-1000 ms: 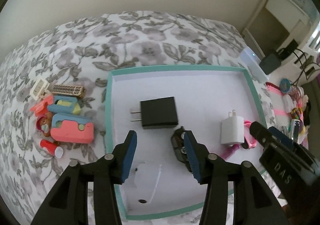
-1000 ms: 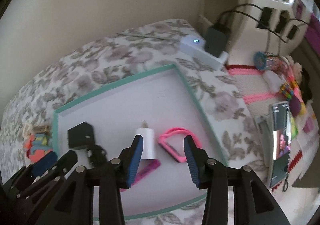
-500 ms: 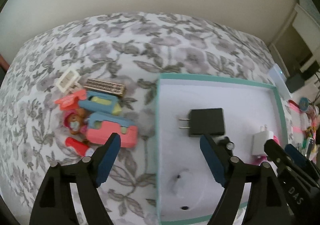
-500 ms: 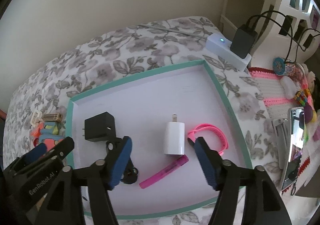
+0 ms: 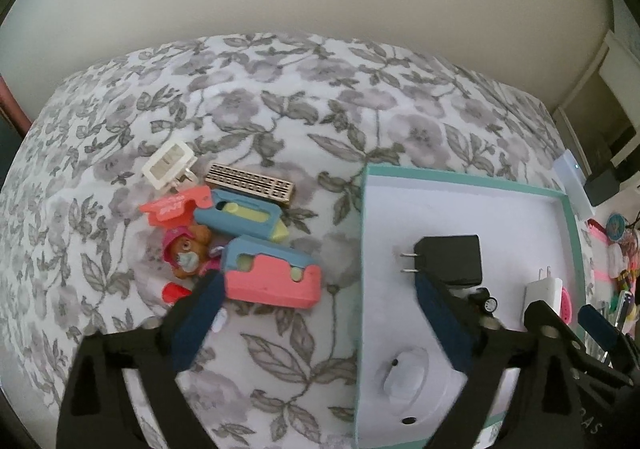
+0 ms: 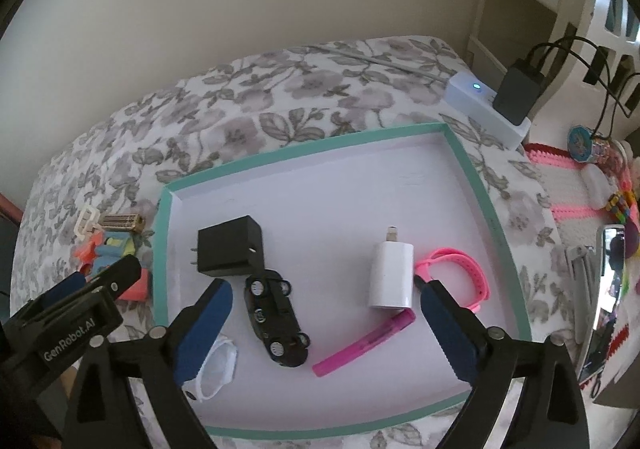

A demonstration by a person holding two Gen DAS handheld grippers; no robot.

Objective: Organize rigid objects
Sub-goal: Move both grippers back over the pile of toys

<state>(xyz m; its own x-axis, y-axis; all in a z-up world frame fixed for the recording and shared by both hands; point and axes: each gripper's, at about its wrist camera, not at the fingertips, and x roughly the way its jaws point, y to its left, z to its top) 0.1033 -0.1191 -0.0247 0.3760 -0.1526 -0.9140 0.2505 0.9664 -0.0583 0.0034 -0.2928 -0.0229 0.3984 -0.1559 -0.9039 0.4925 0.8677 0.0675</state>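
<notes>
Left gripper (image 5: 316,313), jaws opening and empty, sits nearer the pink-and-blue block (image 5: 273,276), whose long axis lies crosswise just beyond its left finger.

Both wrist views look steeply down, sharing the tray (image 5: 570,217).

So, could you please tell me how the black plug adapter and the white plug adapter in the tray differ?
The black adapter is dark, boxy and squarish; the white adapter is pale, narrower and rounded at the edges. The black one's prongs point toward the tray's left wall, the white one's toward its far wall. The black one touches the toy car; the white one lies between the pink band and the car. Both lie flat inside the tray.
</notes>
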